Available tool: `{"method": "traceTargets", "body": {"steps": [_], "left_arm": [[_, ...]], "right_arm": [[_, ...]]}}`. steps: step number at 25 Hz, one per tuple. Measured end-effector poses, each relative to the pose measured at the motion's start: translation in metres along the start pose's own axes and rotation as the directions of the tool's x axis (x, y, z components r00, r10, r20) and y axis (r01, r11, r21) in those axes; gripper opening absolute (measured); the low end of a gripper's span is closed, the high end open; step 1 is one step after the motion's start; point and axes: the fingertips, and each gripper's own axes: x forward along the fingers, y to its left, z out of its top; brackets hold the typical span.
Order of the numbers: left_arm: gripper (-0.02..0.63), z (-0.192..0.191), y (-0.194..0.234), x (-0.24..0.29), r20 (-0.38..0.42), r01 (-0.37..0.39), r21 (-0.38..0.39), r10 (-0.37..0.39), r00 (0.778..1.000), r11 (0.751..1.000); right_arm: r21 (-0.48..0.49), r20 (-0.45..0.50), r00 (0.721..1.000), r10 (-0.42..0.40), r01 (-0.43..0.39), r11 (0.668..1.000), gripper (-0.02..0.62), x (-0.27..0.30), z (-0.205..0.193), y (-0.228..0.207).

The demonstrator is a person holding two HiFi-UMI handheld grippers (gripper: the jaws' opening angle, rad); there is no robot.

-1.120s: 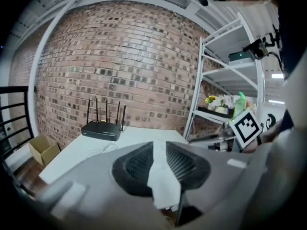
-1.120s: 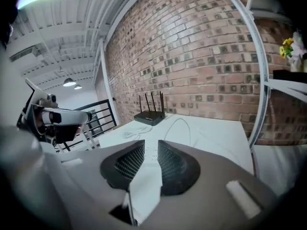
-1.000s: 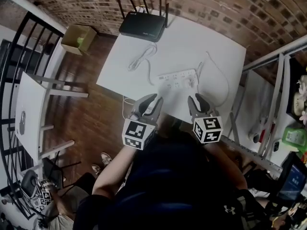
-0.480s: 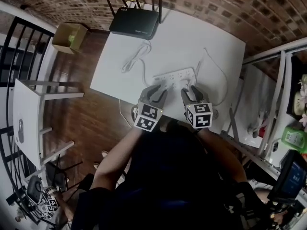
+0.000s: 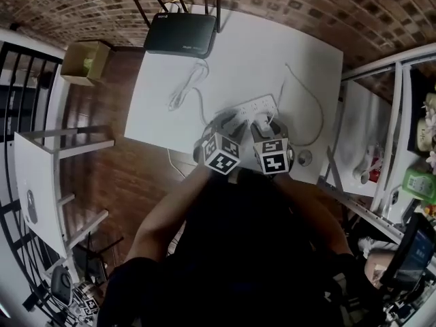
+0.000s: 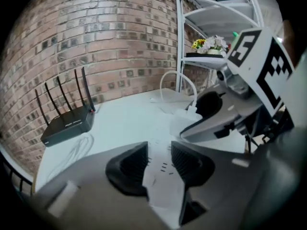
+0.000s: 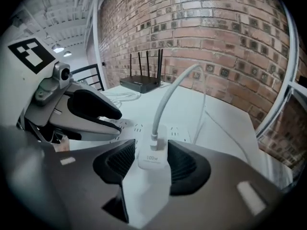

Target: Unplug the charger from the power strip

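Note:
A white power strip lies across the white table. A white charger marked 100W stands plugged into the strip, and its white cable arcs up and away. My right gripper is open around the charger. Its jaws have just been opening, and a thin gap shows on each side of the block. My left gripper straddles the strip further left, pads close beside its sides, and looks open. In the head view both grippers sit side by side over the strip and hide the charger.
A black router with antennas stands at the table's far edge, with a coiled white cable in front of it. The charger's cable loops to the right. A metal shelf rack stands right of the table, a cardboard box on the floor left.
Both grippers have come down and forward from the table's near edge onto the power strip and drawn closer together. The left gripper's wide jaws have narrowed around the strip.

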Motion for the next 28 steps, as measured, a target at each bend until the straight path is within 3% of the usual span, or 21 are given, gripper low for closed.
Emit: {"method": "traceTargets", "body": {"steps": [4,9,16,28], "left_arm": [[0.147,0.004,0.001,0.015,-0.012,0.013,0.038,-0.013,1.000,0.999],[0.147,-0.002,-0.006,0.030,-0.061,0.057,0.070,-0.053,0.997,0.996],[0.144,-0.009,-0.011,0.036,-0.074,0.094,0.017,-0.093,0.993,0.995],[0.145,-0.008,-0.010,0.035,-0.068,0.100,0.011,-0.099,0.993,0.995]], "right_arm": [[-0.055,-0.010,0.999,-0.048,0.047,0.997,0.182,-0.002,0.005,-0.004],[-0.013,-0.021,1.000,-0.021,0.021,1.000,0.150,0.002,0.002,-0.003],[0.031,-0.021,1.000,0.016,-0.016,0.999,0.143,0.003,0.001,-0.005],[0.048,-0.028,1.000,0.005,-0.003,0.999,0.141,0.003,-0.001,-0.007]]}}
